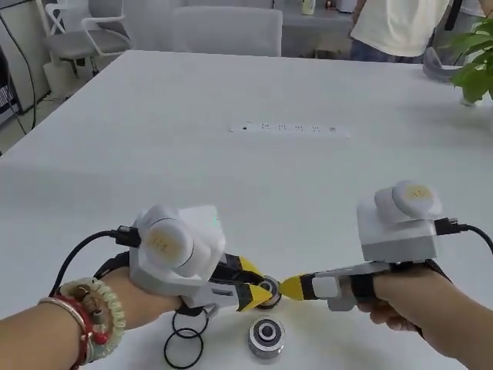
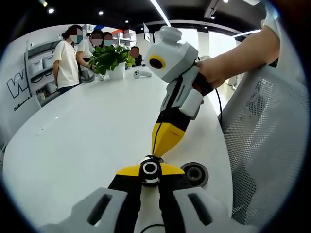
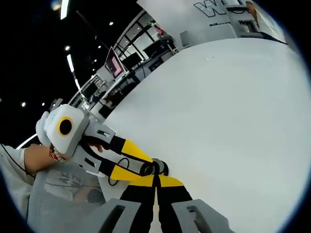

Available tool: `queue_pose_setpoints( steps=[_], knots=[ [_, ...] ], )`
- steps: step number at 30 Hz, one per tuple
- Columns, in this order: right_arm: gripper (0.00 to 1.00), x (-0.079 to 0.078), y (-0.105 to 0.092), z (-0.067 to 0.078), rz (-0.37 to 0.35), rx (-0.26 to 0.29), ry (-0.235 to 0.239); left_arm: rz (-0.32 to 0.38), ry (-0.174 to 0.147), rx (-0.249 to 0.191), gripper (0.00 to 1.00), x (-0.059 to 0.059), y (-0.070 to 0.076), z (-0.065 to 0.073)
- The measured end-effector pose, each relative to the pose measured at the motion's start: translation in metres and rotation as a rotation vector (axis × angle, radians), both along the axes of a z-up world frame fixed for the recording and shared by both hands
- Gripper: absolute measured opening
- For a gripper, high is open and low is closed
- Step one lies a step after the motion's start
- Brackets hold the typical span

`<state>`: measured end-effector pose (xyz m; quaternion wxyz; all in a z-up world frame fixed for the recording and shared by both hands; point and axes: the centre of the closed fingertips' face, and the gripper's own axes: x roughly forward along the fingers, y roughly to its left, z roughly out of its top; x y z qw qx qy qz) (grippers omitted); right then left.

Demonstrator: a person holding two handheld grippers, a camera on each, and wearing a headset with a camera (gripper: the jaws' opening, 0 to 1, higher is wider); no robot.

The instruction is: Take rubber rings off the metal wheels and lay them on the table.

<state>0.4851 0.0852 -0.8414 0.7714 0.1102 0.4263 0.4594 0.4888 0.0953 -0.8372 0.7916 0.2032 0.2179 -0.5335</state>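
A small metal wheel (image 1: 268, 290) with a black rubber ring on its rim is held just above the white table (image 1: 254, 177). My left gripper (image 1: 260, 293) is shut on that wheel (image 2: 149, 169), one yellow jaw at each side. From the opposite side my right gripper (image 1: 283, 287) has its pointed yellow jaws pressed together at the wheel's rim (image 3: 156, 168), on the rubber ring. A second wheel (image 1: 266, 338) stands on the table near me, also seen as the dark wheel (image 2: 194, 174). Two loose black rubber rings (image 1: 185, 348) lie on the table under my left hand.
A flush socket strip (image 1: 289, 129) sits mid-table. A potted plant (image 1: 474, 65) stands at the far right corner. A person (image 1: 397, 27) and office chairs (image 1: 227, 31) are behind the far edge. A mesh chair back (image 2: 262, 145) is close behind the right hand.
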Motion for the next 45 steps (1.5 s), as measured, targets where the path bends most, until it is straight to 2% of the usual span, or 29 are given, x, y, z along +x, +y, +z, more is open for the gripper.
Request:
queue_pose_setpoints(
  steps=[2, 10, 20, 26, 35, 38, 43, 45],
  knots=[
    [0.00, 0.000, 0.001, 0.001, -0.015, 0.017, 0.020, 0.002, -0.001, 0.000, 0.08, 0.000, 0.000, 0.000],
    [0.00, 0.000, 0.005, 0.004, -0.021, 0.038, 0.031, -0.003, -0.008, 0.000, 0.08, 0.001, -0.001, 0.000],
    [0.00, -0.001, 0.010, 0.009, -0.009, 0.071, 0.036, -0.004, -0.012, -0.003, 0.08, 0.002, -0.001, 0.000],
    [0.00, -0.002, 0.012, 0.013, 0.002, 0.084, 0.023, -0.002, -0.010, -0.006, 0.08, 0.002, -0.002, 0.000],
    [0.00, -0.004, 0.013, 0.019, 0.012, 0.120, 0.028, -0.003, -0.021, -0.021, 0.08, 0.002, -0.002, 0.001],
    [0.00, -0.003, 0.011, 0.019, 0.012, 0.118, 0.020, -0.003, -0.019, -0.017, 0.08, 0.002, -0.002, 0.001],
    [0.00, 0.001, 0.005, 0.017, -0.015, 0.113, 0.017, -0.015, -0.042, 0.011, 0.08, 0.002, -0.002, 0.002],
    [0.00, 0.004, 0.003, 0.018, -0.028, 0.116, 0.016, -0.021, -0.038, 0.020, 0.06, 0.001, -0.001, 0.002]
  ],
)
